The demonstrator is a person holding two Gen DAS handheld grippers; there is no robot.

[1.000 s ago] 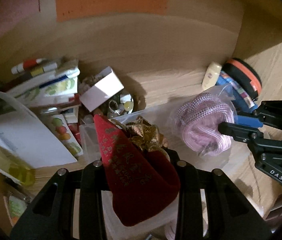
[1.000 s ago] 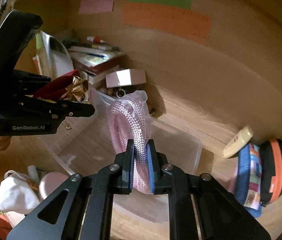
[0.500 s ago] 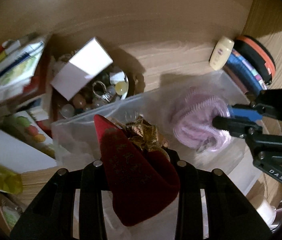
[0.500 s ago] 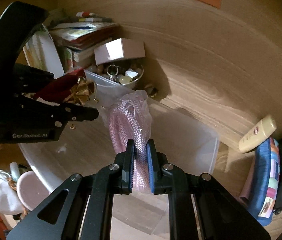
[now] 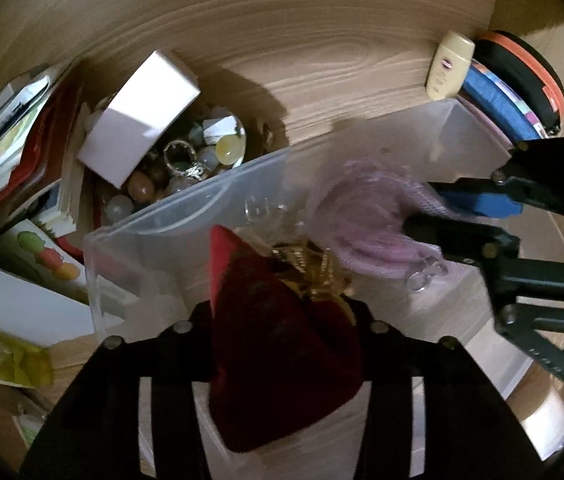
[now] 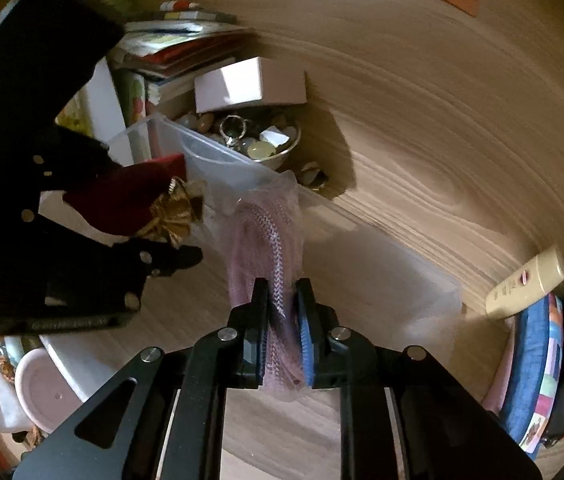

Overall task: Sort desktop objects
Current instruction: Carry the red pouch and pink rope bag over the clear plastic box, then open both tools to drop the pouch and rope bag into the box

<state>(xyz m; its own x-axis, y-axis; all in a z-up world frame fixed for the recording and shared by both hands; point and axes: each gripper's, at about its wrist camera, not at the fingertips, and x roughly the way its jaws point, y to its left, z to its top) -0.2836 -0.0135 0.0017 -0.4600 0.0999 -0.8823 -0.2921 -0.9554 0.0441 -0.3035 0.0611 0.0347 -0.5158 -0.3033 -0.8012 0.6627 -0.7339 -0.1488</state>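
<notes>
Right wrist view shows our right gripper (image 6: 282, 320) clamped on a pink braided rope in a clear bag (image 6: 269, 236), which hangs over the open clear plastic bin (image 6: 422, 280). Our left gripper (image 5: 282, 320) holds a dark red velvet pouch with a gold tie (image 5: 282, 344) pinched between its fingers, also above the bin, near its left end. The two items are just beside each other, and we cannot tell if they touch.

We judge that the step in hand is dropping both items into the bin. The next move calls for lowering each one past the rim and then letting the fingers part, the rope first or the pouch first, so that the two grippers do not knock together. The bag is soft and may cling to the blue pads.

The surface is a light wooden desk (image 6: 422, 152) with a wooden back wall. Behind the bin stands a bowl of beads and rings (image 5: 185, 172) with a white box (image 5: 141, 108) leaning on it, and a stack of books and papers (image 5: 21, 152) to the left. At the right lie a cream bottle (image 5: 448, 64) and round zip cases (image 5: 518, 88).
</notes>
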